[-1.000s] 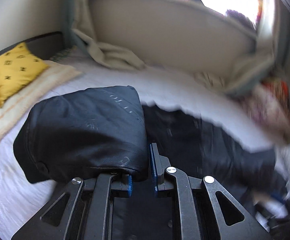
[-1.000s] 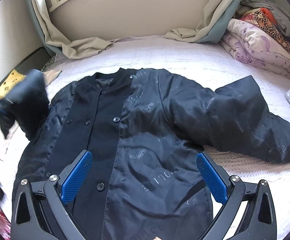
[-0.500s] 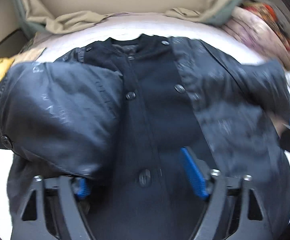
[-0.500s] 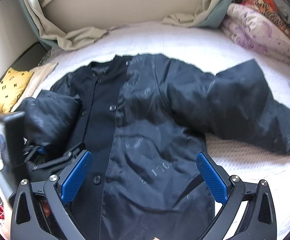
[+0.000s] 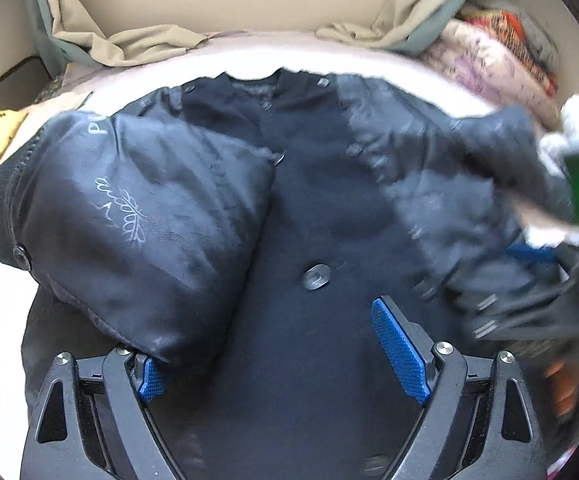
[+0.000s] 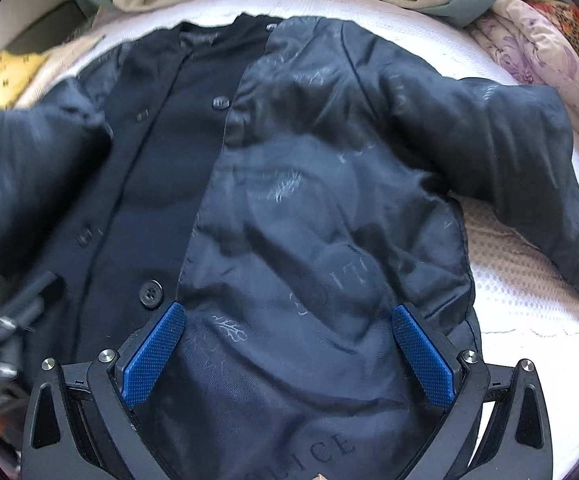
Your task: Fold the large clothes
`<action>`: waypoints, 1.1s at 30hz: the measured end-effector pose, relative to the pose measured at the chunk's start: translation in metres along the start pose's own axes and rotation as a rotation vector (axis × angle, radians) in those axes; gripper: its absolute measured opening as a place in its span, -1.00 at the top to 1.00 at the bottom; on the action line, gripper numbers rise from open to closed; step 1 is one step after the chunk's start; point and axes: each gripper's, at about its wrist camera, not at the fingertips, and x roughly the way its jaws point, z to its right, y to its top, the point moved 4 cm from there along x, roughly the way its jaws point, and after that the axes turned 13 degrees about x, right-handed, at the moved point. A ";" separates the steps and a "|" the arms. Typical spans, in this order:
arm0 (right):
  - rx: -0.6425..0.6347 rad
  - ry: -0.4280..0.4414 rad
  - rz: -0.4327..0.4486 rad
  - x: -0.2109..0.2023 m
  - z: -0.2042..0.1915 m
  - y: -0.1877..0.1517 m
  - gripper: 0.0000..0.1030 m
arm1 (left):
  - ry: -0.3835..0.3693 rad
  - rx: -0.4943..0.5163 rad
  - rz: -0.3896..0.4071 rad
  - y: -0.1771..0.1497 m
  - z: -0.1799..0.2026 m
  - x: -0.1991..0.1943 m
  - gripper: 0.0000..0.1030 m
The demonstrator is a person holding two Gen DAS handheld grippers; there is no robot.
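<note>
With the dark jacket lying face up and spread across the white bed cover, collar toward the headboard, both grippers are hanging over its lower half, and the layout is telling why. The left sleeve is lying folded inward over the chest, its buttoned cuff just beside the jacket's outer edge, so that side is already narrowed toward the button placket. The left gripper is standing right over it with its jaws wide apart; they have just been opening, and the sleeve's lower edge is draping over the left pad without being pinched, which reads as a release after laying the sleeve down. The other sleeve is still stretching out to the side onto the cover, well apart from the body, so I judge it the next part to bring across. The right gripper is hovering low over the hem panel, its blue pads spread open with lining fabric showing between them but nothing clamped, probably lining up for a hold on that side. The padded, slippery-looking shell is likely to spring back or slide, which would explain keeping the folds low and flat. A yellow cushion and a stack of folded bedding are sitting clear of the jacket at the edges
</note>
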 end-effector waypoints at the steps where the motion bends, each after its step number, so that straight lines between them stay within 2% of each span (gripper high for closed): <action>1: 0.000 -0.002 -0.002 0.004 0.000 -0.002 -1.00 | -0.020 0.009 0.018 0.005 0.003 -0.006 -0.83; 3: 0.014 0.004 -0.002 0.008 0.003 -0.003 -1.00 | -0.025 0.037 0.059 0.013 0.007 -0.017 -1.00; 5: 0.029 0.004 -0.005 0.012 0.005 -0.004 -1.00 | -0.014 0.034 0.077 0.013 0.005 -0.021 -1.00; 9: 0.049 -0.007 0.009 0.016 0.005 -0.005 -1.00 | -0.092 -0.035 -0.006 0.005 -0.001 -0.007 -1.00; 10: 0.040 -0.008 0.011 0.016 0.005 -0.006 -1.00 | -0.109 -0.052 -0.001 0.005 -0.002 -0.009 -1.00; 15: 0.021 0.027 0.030 0.012 0.006 -0.003 -1.00 | -0.226 -0.070 0.115 0.010 0.001 -0.045 -1.00; 19: 0.052 0.060 0.077 -0.002 0.009 0.002 -0.96 | -0.370 -0.184 0.189 0.017 -0.015 -0.063 -1.00; 22: 0.055 0.075 0.105 -0.010 0.008 0.005 -0.91 | -0.400 -0.252 0.258 0.022 -0.032 -0.084 -1.00; 24: 0.047 0.075 0.130 -0.017 0.007 0.002 -0.91 | -0.408 -0.258 0.298 0.026 -0.042 -0.101 -1.00; 26: 0.010 0.064 0.170 -0.028 0.002 -0.001 -0.90 | -0.384 -0.244 0.348 0.032 -0.056 -0.123 -1.00; 28: -0.036 0.054 0.219 -0.041 -0.010 -0.004 -0.84 | -0.313 -0.239 0.391 0.034 -0.076 -0.143 -1.00; 31: -0.097 0.076 0.268 -0.058 -0.039 -0.005 -0.68 | -0.139 -0.279 0.411 0.035 -0.120 -0.163 -1.00; 33: -0.139 0.102 0.287 -0.068 -0.063 -0.005 -0.52 | 0.013 -0.346 0.410 0.029 -0.155 -0.172 -1.00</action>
